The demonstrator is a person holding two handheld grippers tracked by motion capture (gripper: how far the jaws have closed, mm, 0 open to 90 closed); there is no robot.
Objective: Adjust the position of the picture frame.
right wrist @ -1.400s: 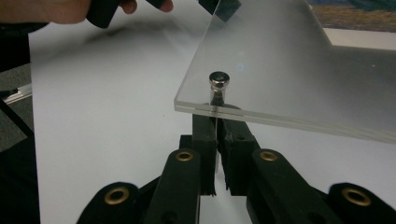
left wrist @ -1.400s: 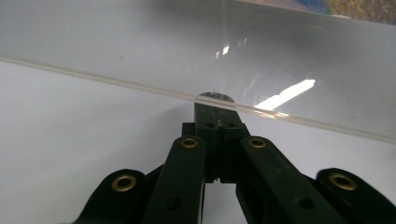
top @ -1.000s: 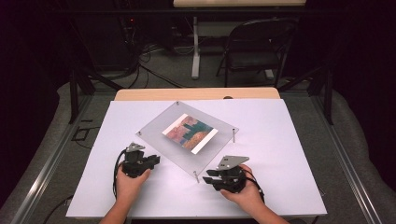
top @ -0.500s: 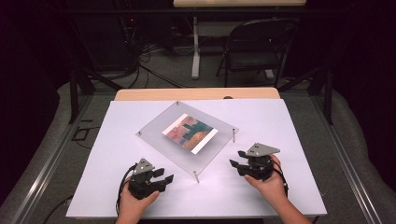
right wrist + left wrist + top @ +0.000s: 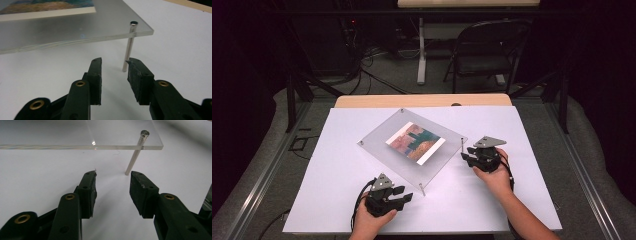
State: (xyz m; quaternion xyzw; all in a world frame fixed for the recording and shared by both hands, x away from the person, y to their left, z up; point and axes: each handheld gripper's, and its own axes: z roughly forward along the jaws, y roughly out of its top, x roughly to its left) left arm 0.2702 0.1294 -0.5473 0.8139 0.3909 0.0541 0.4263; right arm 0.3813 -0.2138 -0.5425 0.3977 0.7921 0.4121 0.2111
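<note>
Claws (image 5: pixel 113 176) open beside clear acrylic frame (image 5: pixel 377 145) on metal legs (image 5: pixel 135 155)

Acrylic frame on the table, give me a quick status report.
Left tongs open, empty, facing near corner post. Right tongs open, empty, by right corner post. Acrylic frame standing on posts, untouched. Nothing in the way.
</note>
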